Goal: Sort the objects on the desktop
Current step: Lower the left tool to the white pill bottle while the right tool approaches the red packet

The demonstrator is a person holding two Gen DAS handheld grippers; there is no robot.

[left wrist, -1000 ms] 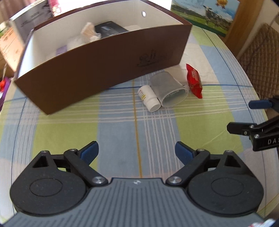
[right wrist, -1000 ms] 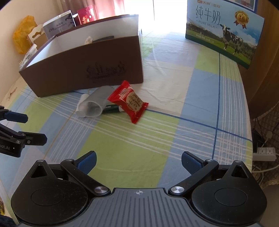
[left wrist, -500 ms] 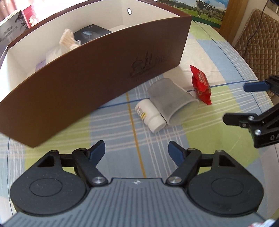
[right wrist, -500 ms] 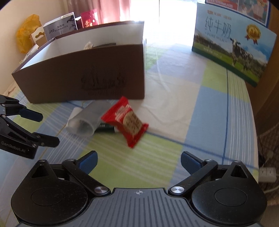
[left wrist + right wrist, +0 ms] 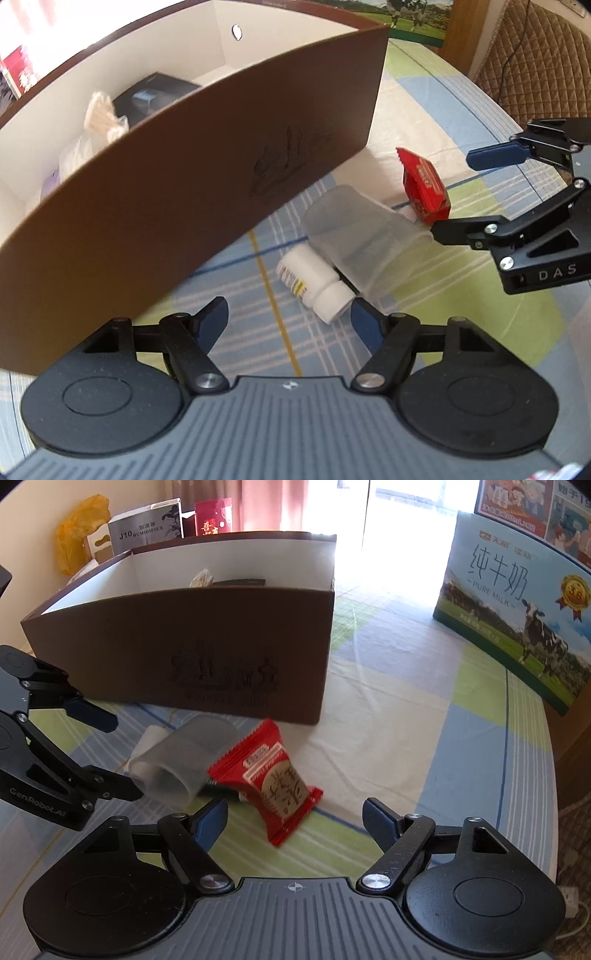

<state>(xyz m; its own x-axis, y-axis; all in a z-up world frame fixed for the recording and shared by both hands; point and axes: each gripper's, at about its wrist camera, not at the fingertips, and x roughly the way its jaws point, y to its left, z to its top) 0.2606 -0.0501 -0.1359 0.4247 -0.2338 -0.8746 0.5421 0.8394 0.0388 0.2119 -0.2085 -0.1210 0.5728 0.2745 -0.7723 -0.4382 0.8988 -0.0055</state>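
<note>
Both tongs are held wide apart and nothing is gripped by either. The left tongs (image 5: 288,317) are poised low over the checked cloth of the bench (image 5: 236,306), just short of a white pill bottle (image 5: 314,282) lying on its side. A translucent plastic cup (image 5: 364,236) is seen toppled against the bottle, and a red snack packet (image 5: 279,781) rests just beside the cup's mouth. The right tongs (image 5: 295,819) are positioned just before that packet. A brown open box (image 5: 207,661) stands behind these things, with a black carton (image 5: 155,94) visible inside.
</note>
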